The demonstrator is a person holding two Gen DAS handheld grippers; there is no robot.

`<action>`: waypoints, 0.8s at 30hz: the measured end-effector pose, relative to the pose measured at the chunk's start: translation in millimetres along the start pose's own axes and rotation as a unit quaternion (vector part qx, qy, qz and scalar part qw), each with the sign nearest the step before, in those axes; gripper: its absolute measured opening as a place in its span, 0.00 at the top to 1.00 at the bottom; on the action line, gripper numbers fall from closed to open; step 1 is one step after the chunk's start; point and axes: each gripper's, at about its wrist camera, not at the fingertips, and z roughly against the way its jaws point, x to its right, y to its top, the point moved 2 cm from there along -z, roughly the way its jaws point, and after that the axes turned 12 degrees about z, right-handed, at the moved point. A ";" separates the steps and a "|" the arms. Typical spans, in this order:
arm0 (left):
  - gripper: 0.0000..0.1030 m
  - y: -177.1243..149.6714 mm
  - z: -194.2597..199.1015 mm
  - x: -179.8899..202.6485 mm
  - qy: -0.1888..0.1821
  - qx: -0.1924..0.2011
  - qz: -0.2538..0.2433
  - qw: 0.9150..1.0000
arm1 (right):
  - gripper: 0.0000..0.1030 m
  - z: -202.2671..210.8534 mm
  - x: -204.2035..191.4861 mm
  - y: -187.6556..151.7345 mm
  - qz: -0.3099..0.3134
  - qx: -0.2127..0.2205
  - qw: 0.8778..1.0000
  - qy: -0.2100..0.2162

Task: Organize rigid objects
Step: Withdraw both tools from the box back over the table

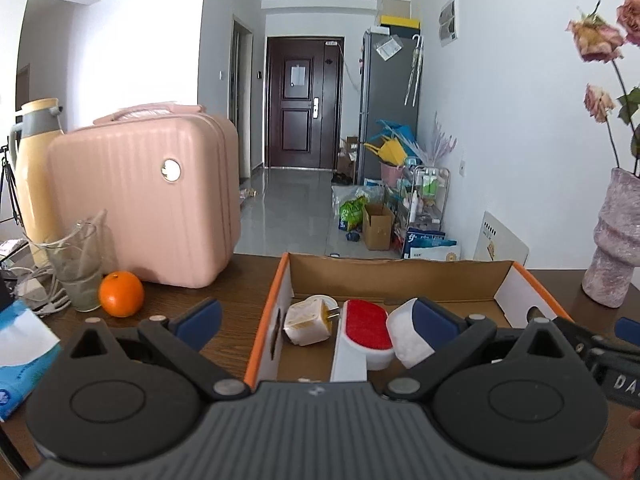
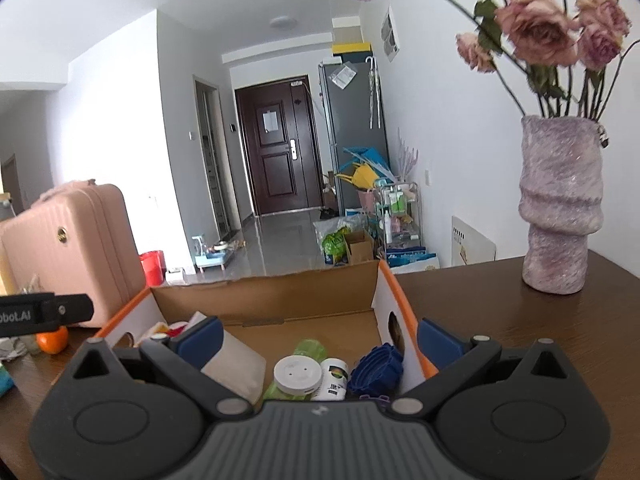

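Currently you are holding both tongs, left (image 1: 316,318) and right (image 2: 320,338), wide and empty; the box (image 2: 264,294) wall risks snagging.

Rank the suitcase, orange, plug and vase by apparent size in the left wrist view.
1. suitcase, clearly largest.
2. vase, cut off by the frame edge.
3. and 4. orange and plug: look alike; the plug sits nearer, so unsure.
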 end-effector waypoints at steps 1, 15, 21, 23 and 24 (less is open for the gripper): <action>0.00 -0.6 6.0 -1.9 0.000 0.003 -0.002 1.000 | 0.00 6.0 0.6 0.3 0.000 0.002 1.000 -0.001; 0.00 -16.9 110.3 -34.8 -0.018 0.030 -0.020 0.999 | 0.00 120.2 -16.7 -1.8 0.030 0.041 0.999 0.006; 0.00 -33.2 167.8 -46.6 -0.029 0.045 -0.027 0.998 | 0.00 178.2 -29.8 -16.2 0.043 0.054 0.998 0.013; 0.00 -39.4 183.5 -51.1 -0.029 0.047 -0.033 0.998 | 0.00 197.2 -34.8 -22.3 0.051 0.055 0.997 0.016; 0.00 -43.6 192.4 -54.3 -0.030 0.047 -0.034 0.998 | 0.00 207.2 -37.3 -26.1 0.054 0.055 0.997 0.016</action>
